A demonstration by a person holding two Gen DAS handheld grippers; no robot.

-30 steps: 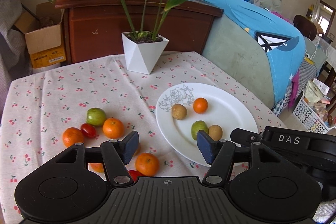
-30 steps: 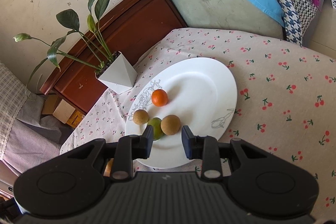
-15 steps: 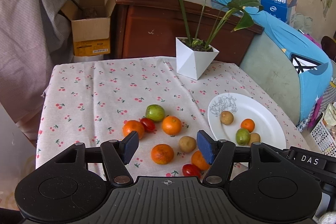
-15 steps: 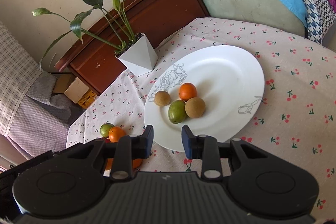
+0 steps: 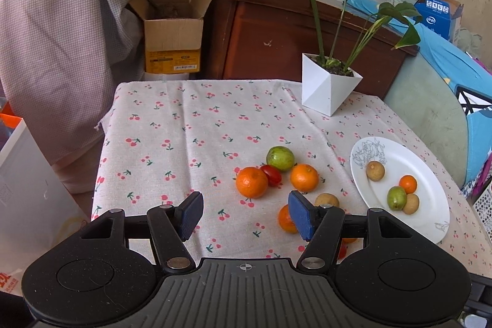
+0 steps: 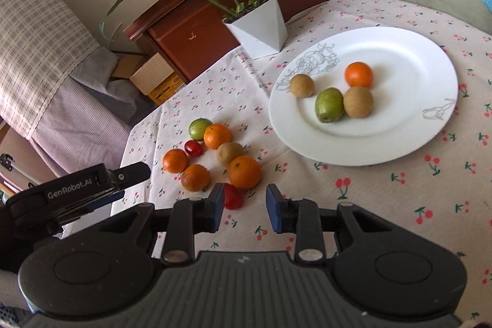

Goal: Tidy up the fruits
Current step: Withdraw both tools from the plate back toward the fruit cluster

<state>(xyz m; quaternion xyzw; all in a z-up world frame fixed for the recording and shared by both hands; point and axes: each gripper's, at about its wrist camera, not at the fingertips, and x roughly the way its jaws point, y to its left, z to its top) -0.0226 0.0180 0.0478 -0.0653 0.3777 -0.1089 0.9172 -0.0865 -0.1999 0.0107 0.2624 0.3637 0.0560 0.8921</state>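
Note:
A white plate (image 6: 399, 143) lies on the cherry-print tablecloth (image 5: 184, 128), holding an orange (image 6: 358, 74), a green fruit (image 6: 329, 105) and two brown fruits (image 6: 358, 101). Left of it sits a loose cluster: several oranges (image 6: 244, 171), a green fruit (image 6: 200, 128), a brown fruit (image 6: 230, 152) and two red tomatoes (image 6: 193, 148). My right gripper (image 6: 244, 206) hovers just short of the cluster, its jaws a narrow gap apart with nothing between them. My left gripper (image 5: 246, 214) stands open and empty over bare cloth, left of the oranges (image 5: 251, 182); the plate (image 5: 430, 205) is at its far right.
A white angular pot (image 5: 329, 91) with a tall leafy plant stands at the table's back, before a brown wooden cabinet (image 5: 276, 33). A cardboard box (image 5: 173, 45) and a curtain lie beyond the table's left edge. A sofa with blue cloth (image 5: 446, 60) borders the right side.
Both views have swung left, away from the plate. The loose fruit cluster has come into the right wrist view, and the plate has slid to the right edge of the left view. Jaw gaps look unchanged.

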